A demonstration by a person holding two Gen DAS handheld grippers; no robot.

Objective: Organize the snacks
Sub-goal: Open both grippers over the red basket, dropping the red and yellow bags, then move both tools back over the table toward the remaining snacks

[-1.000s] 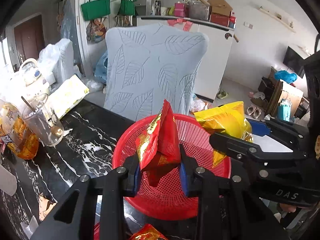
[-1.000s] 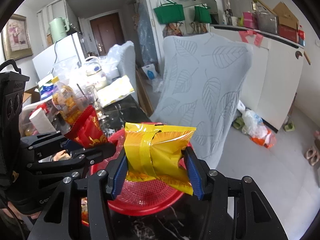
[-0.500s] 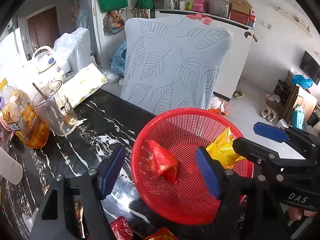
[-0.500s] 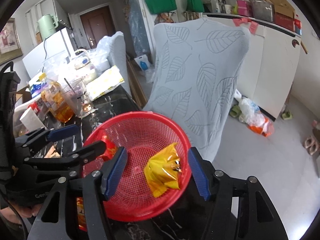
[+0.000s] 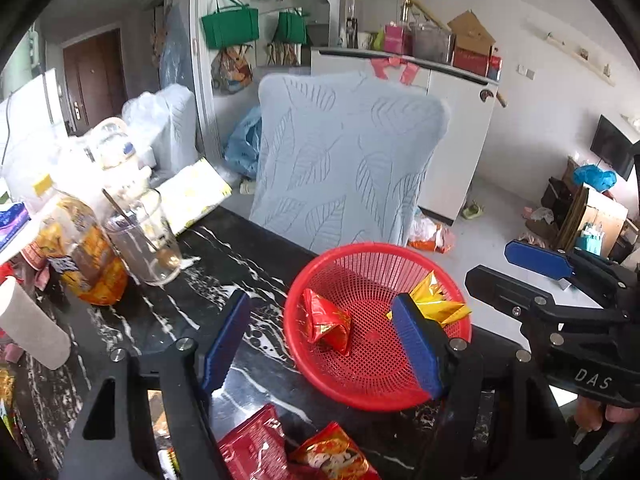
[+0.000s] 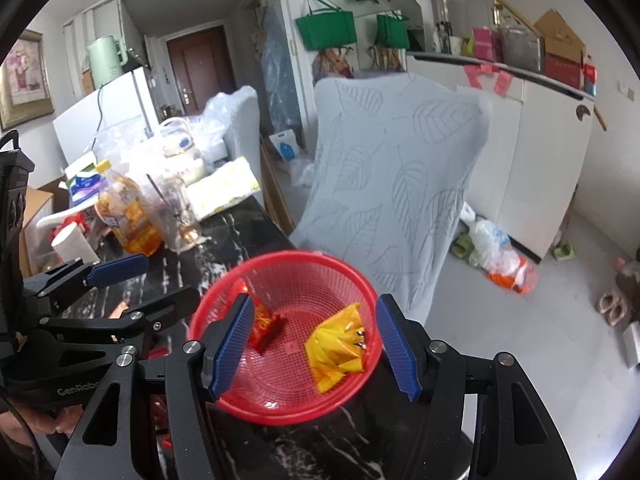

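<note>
In the left wrist view, the left tongs [image 5: 320,336] are hanging wide open with nothing between the blue pads, hovering over the near edge of the red basket [image 5: 360,252], which is sitting on the dark marbled tabletop [image 5: 172,312] close to its far right edge; inside the basket a red snack packet [image 5: 326,322] is lying toward the left and a yellow snack packet [image 5: 434,300] toward the right, the two apart from each other, so two snacks are judged as already sorted; at the near edge of this view two more red packets [image 5: 292,446] are lying loose on the tabletop outside the basket, so at least these are still waiting to be gathered; to the far left a glass with a spoon [image 5: 148,240] and an orange drink bottle [image 5: 80,252] are standing together, well apart from the basket, and a leaf-patterned chair back [image 5: 344,160] is rising behind it; in the right wrist view, the right tongs [image 6: 314,344] are likewise spreading wide and gripping nothing, framing the basket [image 6: 292,258] from the near side, with the yellow packet [image 6: 338,350] resting against its right inner wall and the red one [image 6: 264,320] partly hidden behind the left pad; the likely next step is reaching for the loose packets nearby
</note>
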